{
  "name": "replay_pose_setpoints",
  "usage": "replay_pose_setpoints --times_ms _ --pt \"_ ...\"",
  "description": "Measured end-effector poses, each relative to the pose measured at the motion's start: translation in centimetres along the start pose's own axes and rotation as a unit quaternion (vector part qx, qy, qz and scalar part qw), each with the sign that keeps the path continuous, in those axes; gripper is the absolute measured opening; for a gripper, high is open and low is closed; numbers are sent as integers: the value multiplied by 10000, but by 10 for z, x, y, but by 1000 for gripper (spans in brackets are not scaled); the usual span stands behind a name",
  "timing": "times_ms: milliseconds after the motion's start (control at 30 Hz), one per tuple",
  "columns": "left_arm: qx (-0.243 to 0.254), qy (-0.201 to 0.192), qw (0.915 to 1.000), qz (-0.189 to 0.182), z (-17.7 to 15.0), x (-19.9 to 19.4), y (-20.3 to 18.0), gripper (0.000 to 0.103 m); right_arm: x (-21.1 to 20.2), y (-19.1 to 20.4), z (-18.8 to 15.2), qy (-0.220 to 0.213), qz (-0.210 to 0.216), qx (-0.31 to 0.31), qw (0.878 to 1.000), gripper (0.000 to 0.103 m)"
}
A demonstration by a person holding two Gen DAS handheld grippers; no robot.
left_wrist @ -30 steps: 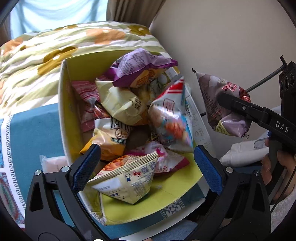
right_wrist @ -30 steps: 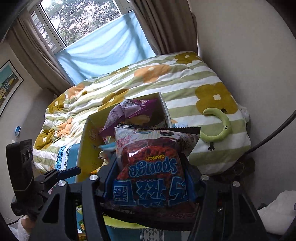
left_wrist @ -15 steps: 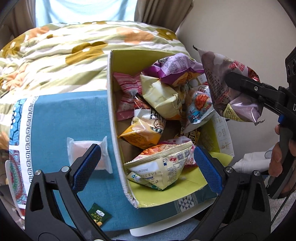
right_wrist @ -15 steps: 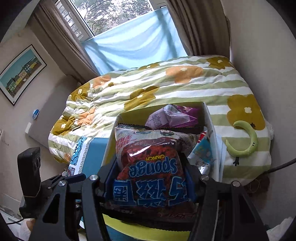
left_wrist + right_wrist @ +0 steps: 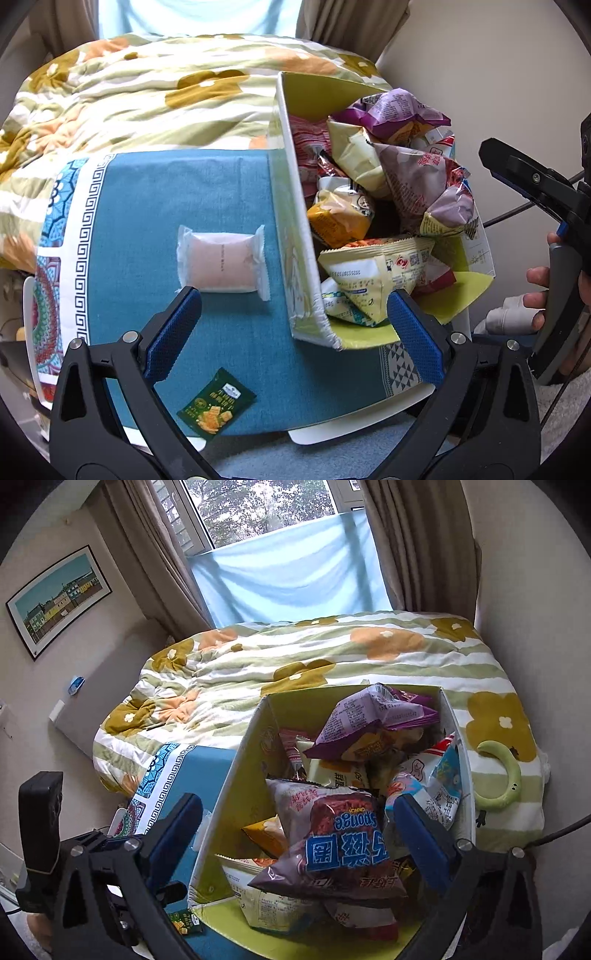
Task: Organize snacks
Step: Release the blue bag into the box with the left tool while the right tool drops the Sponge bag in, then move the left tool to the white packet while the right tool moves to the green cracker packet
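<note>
A maroon "Sponge Crunch" bag (image 5: 340, 834) lies on the heap of snack packets in the yellow-green box (image 5: 236, 794). My right gripper (image 5: 299, 830) hovers over it with its jaws opening wide, and the pads stand clear of the bag. In the left wrist view the same bag (image 5: 424, 184) rests in the box (image 5: 295, 221), apart from the right gripper's finger (image 5: 517, 171). My left gripper (image 5: 293, 332) is open above the box's near corner and holds nothing. A pink wrapped cake (image 5: 221, 258) and a small green packet (image 5: 216, 406) lie on the blue cloth.
The blue patterned cloth (image 5: 147, 206) covers a small table against a bed with a flowered quilt (image 5: 147, 92). A green crescent toy (image 5: 498, 775) lies on the quilt. A wall stands close on the right. A hand (image 5: 535, 288) holds the right gripper's handle.
The right gripper's jaws went from shut on the maroon bag to wide apart, and the bag dropped onto the pile. The left gripper slid left, bringing the pink cake and green packet into view.
</note>
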State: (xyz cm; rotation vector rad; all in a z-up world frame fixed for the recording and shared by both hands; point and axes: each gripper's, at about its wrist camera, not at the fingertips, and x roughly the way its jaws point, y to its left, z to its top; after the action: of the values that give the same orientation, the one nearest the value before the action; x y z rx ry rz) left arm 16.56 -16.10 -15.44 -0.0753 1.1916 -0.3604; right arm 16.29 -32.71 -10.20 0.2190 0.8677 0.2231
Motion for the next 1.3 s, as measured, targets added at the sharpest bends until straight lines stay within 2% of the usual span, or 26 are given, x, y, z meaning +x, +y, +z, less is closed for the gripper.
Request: replay_pose_setpoints --times_ms 167,333,533,700,833,1000,1167,1300 --pt "-49 -122 9998 116 -8 -19 20 100 -14 1 -9 -100 -112 23 9999 103" --pt "170 -289 9993 151 -4 -36 37 100 -32 15 -11 -179 -270 -21 9995 103" --pt "860 -252 9959 111 8 -41 53 100 -46 43 -24 -307 -596 -13 9977 103" --pt "1729 -27 9849 -16 16 -29 62 100 -53 63 -41 -416 -968 300 9940 103" --pt "2505 205 9677 -185 16 -10 67 100 -55 81 -60 -454 -1273 693 9884 103" --pt "3401 510 9383 -378 18 21 67 100 -48 100 -90 -297 -1633 1165 9792 103" --pt "4291 801 8984 -483 19 63 57 100 -28 119 -127 -53 -1899 1628 9682 103" --pt "4860 1069 8657 -537 13 98 46 100 -4 131 -153 160 -1904 1972 9616 103"
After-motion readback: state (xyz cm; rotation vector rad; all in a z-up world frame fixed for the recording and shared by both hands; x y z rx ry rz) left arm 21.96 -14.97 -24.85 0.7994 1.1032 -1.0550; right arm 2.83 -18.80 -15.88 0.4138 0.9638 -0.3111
